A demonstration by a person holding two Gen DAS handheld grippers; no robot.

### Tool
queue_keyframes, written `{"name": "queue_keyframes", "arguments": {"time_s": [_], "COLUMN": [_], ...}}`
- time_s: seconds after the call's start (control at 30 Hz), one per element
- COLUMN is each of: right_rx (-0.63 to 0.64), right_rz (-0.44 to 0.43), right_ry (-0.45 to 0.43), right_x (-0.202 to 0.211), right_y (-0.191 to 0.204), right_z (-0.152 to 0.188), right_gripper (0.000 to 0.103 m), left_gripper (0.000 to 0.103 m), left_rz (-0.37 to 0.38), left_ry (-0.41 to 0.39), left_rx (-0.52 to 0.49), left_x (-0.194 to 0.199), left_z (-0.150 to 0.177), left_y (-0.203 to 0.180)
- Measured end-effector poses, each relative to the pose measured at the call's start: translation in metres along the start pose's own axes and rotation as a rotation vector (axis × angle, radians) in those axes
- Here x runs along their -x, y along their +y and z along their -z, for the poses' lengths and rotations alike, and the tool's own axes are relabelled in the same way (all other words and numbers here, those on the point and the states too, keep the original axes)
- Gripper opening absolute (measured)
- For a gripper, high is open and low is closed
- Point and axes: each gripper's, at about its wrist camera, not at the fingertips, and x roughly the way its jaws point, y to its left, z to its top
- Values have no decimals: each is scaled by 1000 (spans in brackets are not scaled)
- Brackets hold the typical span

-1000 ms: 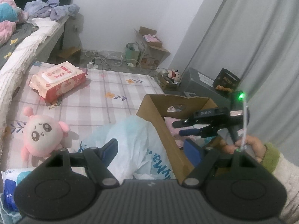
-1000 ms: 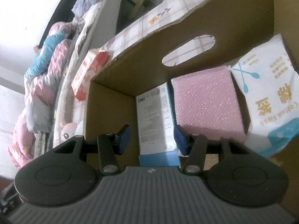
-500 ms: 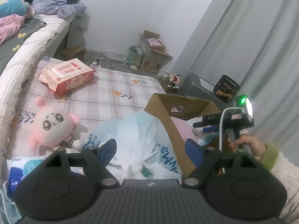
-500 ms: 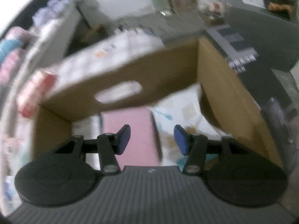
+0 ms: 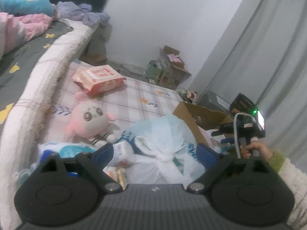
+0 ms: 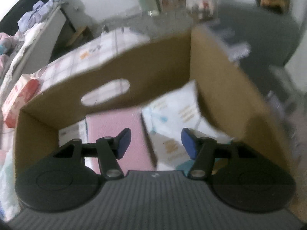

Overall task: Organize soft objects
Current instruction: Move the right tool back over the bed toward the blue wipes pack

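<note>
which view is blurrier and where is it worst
Right wrist view is blurrier: the box rim and the floor beyond smear, worst at the right edge. Left wrist view is sharper; the plush reads clearly, with fisheye bending at the borders.

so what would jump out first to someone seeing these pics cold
Probably the pink plush toy, lying on the checked mat beside the bed, with a red wipes pack behind it. Next, the knotted white plastic bag in front of the open left gripper. In the right wrist view, the cardboard box already holds a pink pack and a white pack.
</note>
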Motion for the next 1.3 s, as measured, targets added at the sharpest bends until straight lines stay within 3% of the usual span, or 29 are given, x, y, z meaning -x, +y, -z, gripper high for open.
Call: {"name": "queue_keyframes", "arguments": {"time_s": [0.17, 0.47, 0.6, 0.77, 1.0, 1.13, 1.23, 1.3], "right_rx": [-14, 76, 135, 181, 209, 313, 414, 475], "right_rz": [-55, -388, -518, -625, -704, -720, -747, -769], "right_ry": [-65, -195, -153, -58, 87, 149, 192, 238], "right_x": [39, 170, 194, 191, 166, 163, 164, 159], "right_y": [12, 63, 90, 127, 174, 215, 253, 279], "right_z": [7, 58, 99, 139, 175, 185, 181, 172], "right_gripper": [58, 67, 67, 67, 67, 67, 66, 64], "left_gripper": [97, 98, 98, 98, 97, 94, 81, 67], "left_rz": [-57, -63, -60, -71, -104, -125, -147, -161], "left_ry": [-37, -38, -48, -51, -43, -50, -43, -29], "left_rx": [-39, -102, -110, -121, -108, -63, -28, -12], "left_x": [21, 44, 52, 60, 66, 59, 48, 38], "left_z": [15, 43, 58, 70, 77, 69, 60, 55], "left_y": [12, 21, 23, 25, 31, 36, 43, 49]}}
